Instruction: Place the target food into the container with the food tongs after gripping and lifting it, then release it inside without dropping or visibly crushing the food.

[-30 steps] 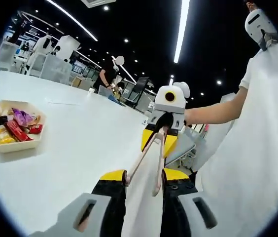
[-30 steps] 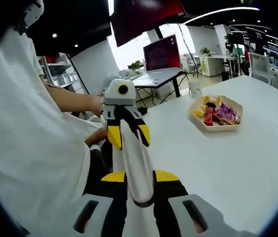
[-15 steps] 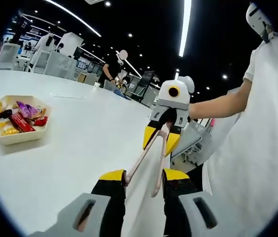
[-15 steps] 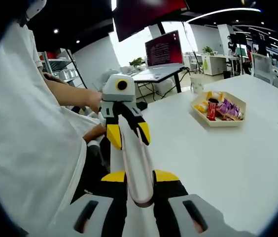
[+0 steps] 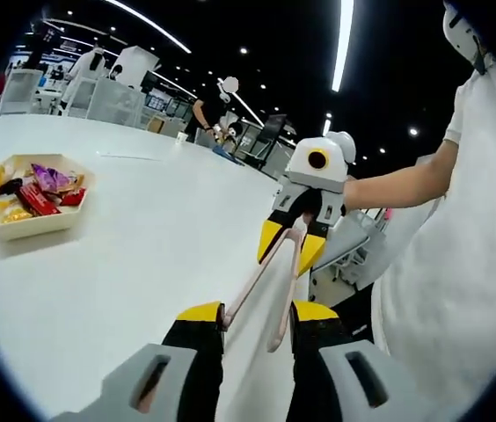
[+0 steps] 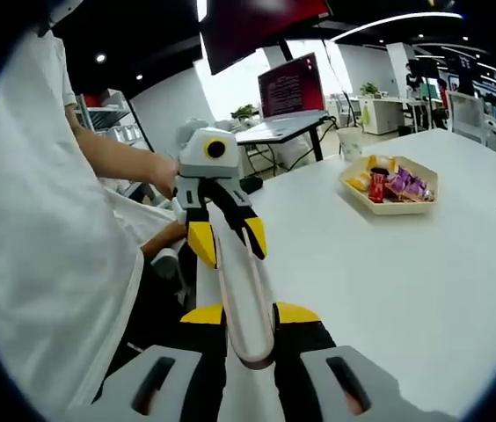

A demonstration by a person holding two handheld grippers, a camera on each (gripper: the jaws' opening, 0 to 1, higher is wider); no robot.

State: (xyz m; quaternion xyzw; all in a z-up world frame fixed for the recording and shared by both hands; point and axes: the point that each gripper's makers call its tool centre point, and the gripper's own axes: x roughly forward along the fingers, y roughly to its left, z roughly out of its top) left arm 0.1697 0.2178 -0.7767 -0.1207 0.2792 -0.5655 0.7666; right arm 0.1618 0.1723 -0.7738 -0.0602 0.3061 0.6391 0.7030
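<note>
**Tongs gripped at both ends**

Left hand-held gripper (image 5: 246, 318) and right hand-held gripper (image 6: 246, 327) both clamped on tongs (image 5: 264, 290), low centre of frame. Tray (image 5: 30, 225) of snacks (image 5: 37, 195) at left, on white table (image 5: 142, 255), well apart from tongs.

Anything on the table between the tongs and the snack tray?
Nothing visible. The tongs, held at either end by both grippers, hang by the table edge; bare white table runs from there to the snack tray.
</note>
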